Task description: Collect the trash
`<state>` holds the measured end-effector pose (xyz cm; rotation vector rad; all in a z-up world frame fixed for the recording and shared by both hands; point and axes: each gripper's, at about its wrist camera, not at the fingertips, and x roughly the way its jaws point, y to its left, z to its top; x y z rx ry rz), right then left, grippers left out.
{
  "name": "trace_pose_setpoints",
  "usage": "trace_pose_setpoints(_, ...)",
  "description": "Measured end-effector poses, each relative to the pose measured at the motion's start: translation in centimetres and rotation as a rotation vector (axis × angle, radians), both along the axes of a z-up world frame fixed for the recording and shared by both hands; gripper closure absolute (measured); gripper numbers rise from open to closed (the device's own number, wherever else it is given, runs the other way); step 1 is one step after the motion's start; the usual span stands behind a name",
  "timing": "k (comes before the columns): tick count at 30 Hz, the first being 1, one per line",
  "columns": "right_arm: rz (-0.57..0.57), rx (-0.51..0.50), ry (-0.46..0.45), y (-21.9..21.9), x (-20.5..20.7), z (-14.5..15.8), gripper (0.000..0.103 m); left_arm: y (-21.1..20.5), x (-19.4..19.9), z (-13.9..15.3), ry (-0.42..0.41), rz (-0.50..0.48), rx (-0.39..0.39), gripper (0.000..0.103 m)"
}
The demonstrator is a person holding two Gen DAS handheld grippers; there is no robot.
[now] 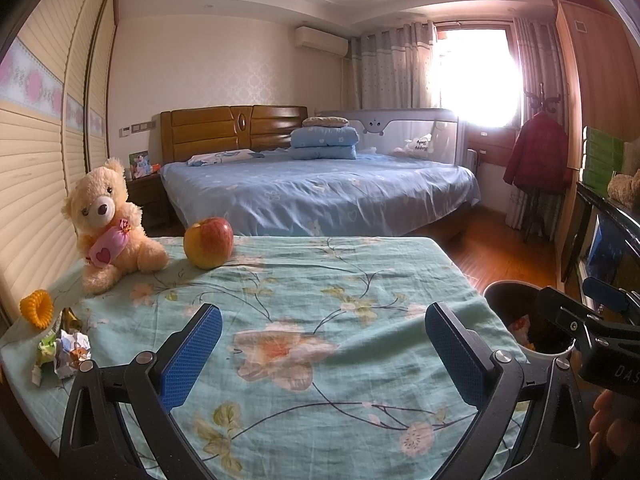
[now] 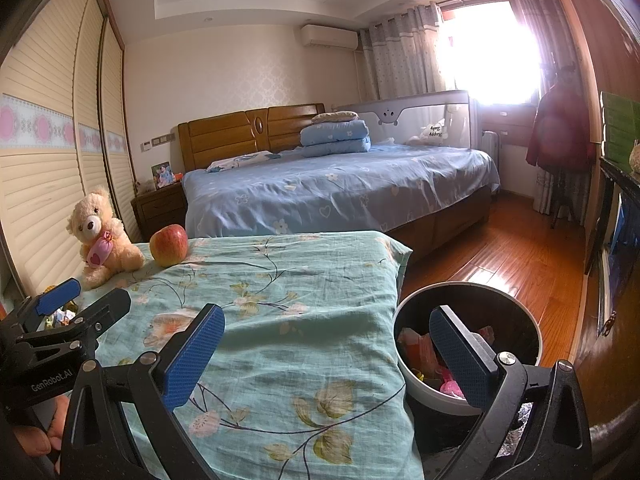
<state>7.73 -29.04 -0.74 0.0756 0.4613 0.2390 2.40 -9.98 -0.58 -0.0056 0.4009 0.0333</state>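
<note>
Bedroom light falls across our floral-clothed table [image 1: 320, 300], and the trash left to collect sits at its left edge: crumpled wrappers [image 1: 66, 350], bunched just in front of a yellow coil [image 1: 37, 307]. Near them, farther back, are a teddy [image 1: 110, 226] and an apple [image 1: 209, 242], which we judge are not trash.

Our bin [image 2: 468, 344] stands off the table's right side and already holds wrappers, pink and orange among them, so we judge the job partly done, with the left-edge pile not yet picked up.

Our left gripper [image 1: 324, 354] hangs over the cloth with fingers spread wide and nothing between them. Our right gripper [image 2: 326, 356] is likewise spread and empty, one finger above the cloth, the other above the bin's mouth.

Only the left view shows the wrappers plainly (in the right view the left gripper's fingers mostly hide them). Only the right view looks down into the bin; the left view catches just part of its rim behind the right gripper.
</note>
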Motion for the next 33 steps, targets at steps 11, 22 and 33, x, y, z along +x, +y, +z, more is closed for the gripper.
trace_pose_setpoints(11,-0.001,0.000,0.000,0.02,0.01,0.00,0.000,0.05,-0.03,-0.07,0.001,-0.003,0.000,0.000)
trace_pose_setpoints(22,0.004,-0.002,0.002,0.30,-0.12,-0.05,0.000,0.14,0.08,-0.10,0.004,-0.004,0.001,0.000)
trace_pose_setpoints(33,0.003,-0.002,0.003,0.28,-0.05,-0.03,0.000,0.17,0.36,-0.20,0.008,-0.008,0.003,0.000)
